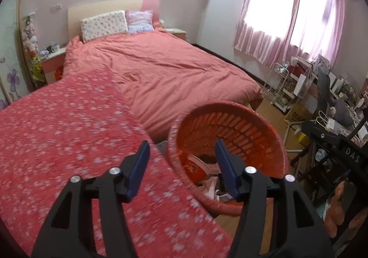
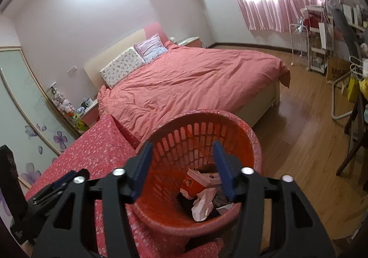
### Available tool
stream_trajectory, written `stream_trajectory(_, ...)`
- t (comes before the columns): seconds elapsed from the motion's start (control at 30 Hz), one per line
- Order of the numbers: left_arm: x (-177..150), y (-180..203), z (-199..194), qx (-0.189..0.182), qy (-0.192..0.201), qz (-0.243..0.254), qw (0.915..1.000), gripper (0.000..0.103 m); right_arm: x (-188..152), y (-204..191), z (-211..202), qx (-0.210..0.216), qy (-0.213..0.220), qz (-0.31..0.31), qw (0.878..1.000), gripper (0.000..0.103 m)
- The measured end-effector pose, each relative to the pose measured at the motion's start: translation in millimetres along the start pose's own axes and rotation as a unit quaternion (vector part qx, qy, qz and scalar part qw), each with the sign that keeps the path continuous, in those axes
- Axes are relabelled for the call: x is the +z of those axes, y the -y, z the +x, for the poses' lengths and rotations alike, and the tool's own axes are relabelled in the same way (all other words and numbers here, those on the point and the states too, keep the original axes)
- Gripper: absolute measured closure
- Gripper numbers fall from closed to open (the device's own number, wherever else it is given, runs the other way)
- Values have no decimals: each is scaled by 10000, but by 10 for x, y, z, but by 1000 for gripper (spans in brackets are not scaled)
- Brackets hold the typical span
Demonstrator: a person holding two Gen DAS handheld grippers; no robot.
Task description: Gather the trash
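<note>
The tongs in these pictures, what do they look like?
Both are alike: the left tongs and right tongs each have two flat blue fingers on black, angular arms with triangular cut-outs and round silver bolts. White letters "DAS" mark the right tool's black side.

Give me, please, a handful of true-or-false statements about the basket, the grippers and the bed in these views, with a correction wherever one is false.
1. The orange basket holds crumpled paper and packaging. True.
2. The right gripper is clamped on a piece of trash. False: its jaws stand apart with nothing between them.
3. The left gripper is open and holds nothing. True.
4. The bed has a blue cover. False: the cover is salmon pink.
5. Two pillows lie at the head of the bed. True.
</note>
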State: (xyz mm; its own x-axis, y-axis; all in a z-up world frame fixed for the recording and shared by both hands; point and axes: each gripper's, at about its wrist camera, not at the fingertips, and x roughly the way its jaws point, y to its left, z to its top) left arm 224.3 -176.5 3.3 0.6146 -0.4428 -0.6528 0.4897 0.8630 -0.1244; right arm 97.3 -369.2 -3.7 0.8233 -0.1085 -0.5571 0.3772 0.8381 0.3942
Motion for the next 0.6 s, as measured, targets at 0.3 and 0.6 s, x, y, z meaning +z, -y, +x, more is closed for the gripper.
stream_trajectory(0.3,-346,-235,-1011,590,670,-96,9960,12,-302,-406,-584,-50,561,-668,9962,9)
stream_trajectory(0.6,-803,-274,-1808,1467,1234,-249,9811,4,-620,-683,-1069,-688,1360,-1326,9794,2)
